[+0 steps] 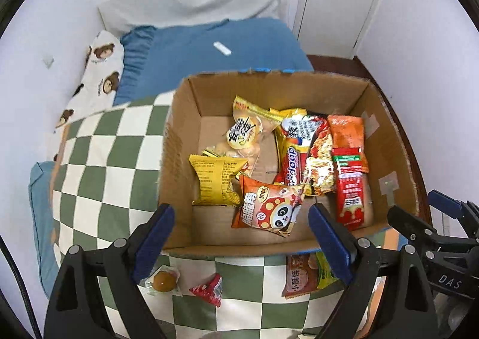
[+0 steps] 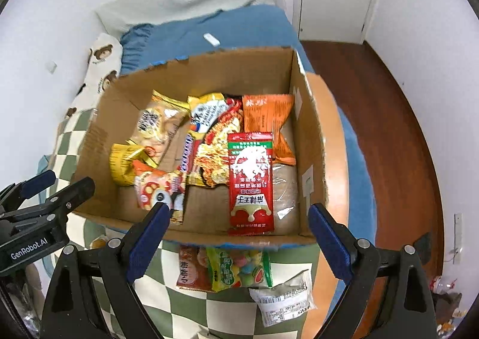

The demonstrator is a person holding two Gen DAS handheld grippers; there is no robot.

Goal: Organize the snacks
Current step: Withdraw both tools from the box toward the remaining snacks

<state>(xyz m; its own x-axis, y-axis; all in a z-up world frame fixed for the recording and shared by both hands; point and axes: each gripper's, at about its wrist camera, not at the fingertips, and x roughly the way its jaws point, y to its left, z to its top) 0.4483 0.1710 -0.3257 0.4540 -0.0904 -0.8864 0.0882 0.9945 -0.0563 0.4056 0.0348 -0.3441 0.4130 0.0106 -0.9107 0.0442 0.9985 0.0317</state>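
Both my tools released, nothing betw the blue pads. Open brown cardboard box fills mid-frame, already holding approx seven packets. Remaining snacks lie on the green-white check quilt, lower frame, just under the box's near wall.

Right tool nearer the green candy bag, long axis roughly vertical in frame, glossy, coloured sweets printed. Left tool nearer the small red triangular packet.

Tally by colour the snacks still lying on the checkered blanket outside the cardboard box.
Red: 2, the small red packet and the orange-red packet
Green: 1, the green sweets packet
White: 1, the white packet
Brown: 1, the clear-wrapped brown ball
Total: 5
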